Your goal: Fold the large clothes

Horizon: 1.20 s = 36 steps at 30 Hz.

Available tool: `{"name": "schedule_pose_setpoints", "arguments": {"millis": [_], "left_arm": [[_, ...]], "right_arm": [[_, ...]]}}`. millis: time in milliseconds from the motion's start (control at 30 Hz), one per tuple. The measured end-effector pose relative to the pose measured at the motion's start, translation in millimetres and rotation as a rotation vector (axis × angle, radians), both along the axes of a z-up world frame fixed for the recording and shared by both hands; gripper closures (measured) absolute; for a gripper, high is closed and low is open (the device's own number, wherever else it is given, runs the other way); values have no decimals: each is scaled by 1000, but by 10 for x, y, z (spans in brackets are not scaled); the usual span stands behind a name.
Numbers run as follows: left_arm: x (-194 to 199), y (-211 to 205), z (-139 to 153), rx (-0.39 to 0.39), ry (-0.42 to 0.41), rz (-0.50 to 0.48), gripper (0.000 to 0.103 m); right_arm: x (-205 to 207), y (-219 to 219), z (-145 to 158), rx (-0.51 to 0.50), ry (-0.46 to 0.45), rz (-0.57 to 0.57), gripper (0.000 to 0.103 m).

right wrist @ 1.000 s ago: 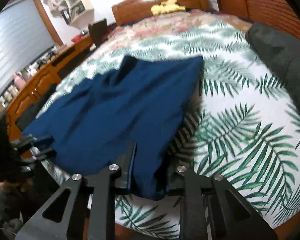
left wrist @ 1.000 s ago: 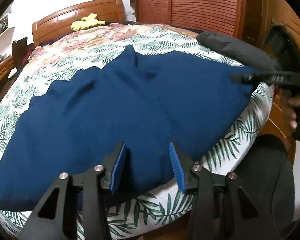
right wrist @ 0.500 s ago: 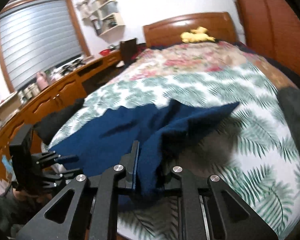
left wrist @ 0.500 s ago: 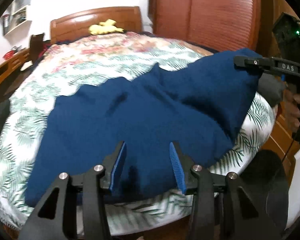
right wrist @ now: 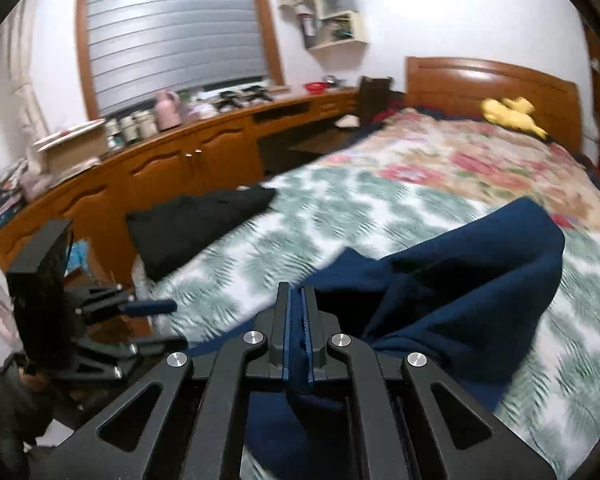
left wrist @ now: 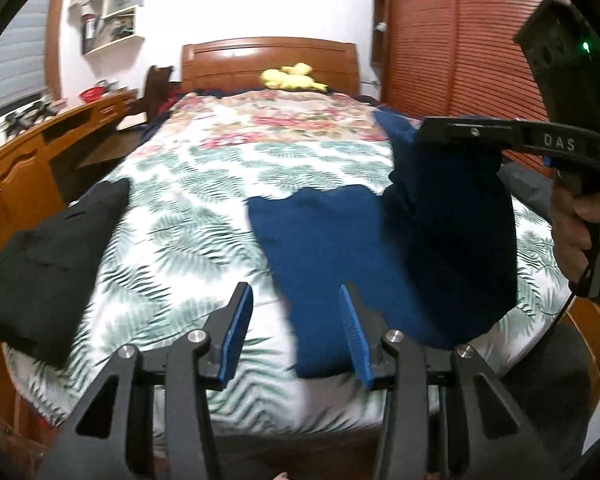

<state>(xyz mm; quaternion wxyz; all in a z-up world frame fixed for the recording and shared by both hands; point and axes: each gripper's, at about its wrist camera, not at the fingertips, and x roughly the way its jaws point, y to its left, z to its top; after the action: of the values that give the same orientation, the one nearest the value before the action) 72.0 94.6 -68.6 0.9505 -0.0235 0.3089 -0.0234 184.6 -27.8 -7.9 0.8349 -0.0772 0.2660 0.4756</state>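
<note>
A large navy blue garment (left wrist: pixel 340 248) lies on the leaf-print bedspread (left wrist: pixel 188 216) near the bed's foot. My right gripper (right wrist: pixel 298 304) is shut on an edge of the garment (right wrist: pixel 460 280) and holds that part lifted and draped above the rest. In the left wrist view the right gripper (left wrist: pixel 424 134) shows at the right with cloth hanging from it. My left gripper (left wrist: pixel 296 320) is open and empty, low at the near edge of the garment. It also shows in the right wrist view (right wrist: pixel 156 320) at the left.
A folded black garment (left wrist: pixel 52 256) lies at the bed's left edge. A yellow plush toy (left wrist: pixel 292 78) sits by the wooden headboard (left wrist: pixel 268 60). A wooden desk with cabinets (right wrist: pixel 160 160) runs along the left. A slatted wardrobe (left wrist: pixel 460 40) stands at the right.
My right gripper has lifted the garment's right side and carried it up and leftward over the rest. The left gripper has stayed open and shifted left along the near edge.
</note>
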Motion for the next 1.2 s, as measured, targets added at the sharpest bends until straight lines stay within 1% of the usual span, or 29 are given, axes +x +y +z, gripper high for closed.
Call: {"name": "schedule_pose_setpoints", "arguments": {"millis": [100,167,267,333,367,500,733,867,967,1033,1100,1200], "left_arm": [[-91,204,-31,-9,3,37,59],[-129,302,-41,-10,3,51,59],[-148,363,-57,-19,1,60,59],[-138,364,-52,-25,-5,55,59],[-134,333,-45,-27,-9,51,59],[-158,186,24,-39,-29,20,59],[-87,-108,92,-54,-36,-52,59],[-15,-284,86,-48,-16,-79,59],[61,-378,22,-53,9,-93,59],[118,-443,-31,-51,32,-95,59],[144,-500,-80,-47,51,-95,59],[191,-549,-159,-25,82,-78,59]], "right_arm": [[20,381,-93,1,81,69,100],[4,516,-157,-25,76,64,99],[-54,613,-182,-46,82,99,93],[-113,579,-128,-62,42,99,83],[-148,541,-79,-63,18,98,82],[-143,329,-16,-86,-24,53,82],[66,-93,-158,-106,-19,-46,82],[107,-333,-323,-118,-28,-89,81],[125,-456,-492,-130,-29,-106,74],[162,-531,-637,-136,-6,-117,67],[216,-613,-821,-136,23,-133,63],[269,-643,-961,-164,42,-137,63]]}}
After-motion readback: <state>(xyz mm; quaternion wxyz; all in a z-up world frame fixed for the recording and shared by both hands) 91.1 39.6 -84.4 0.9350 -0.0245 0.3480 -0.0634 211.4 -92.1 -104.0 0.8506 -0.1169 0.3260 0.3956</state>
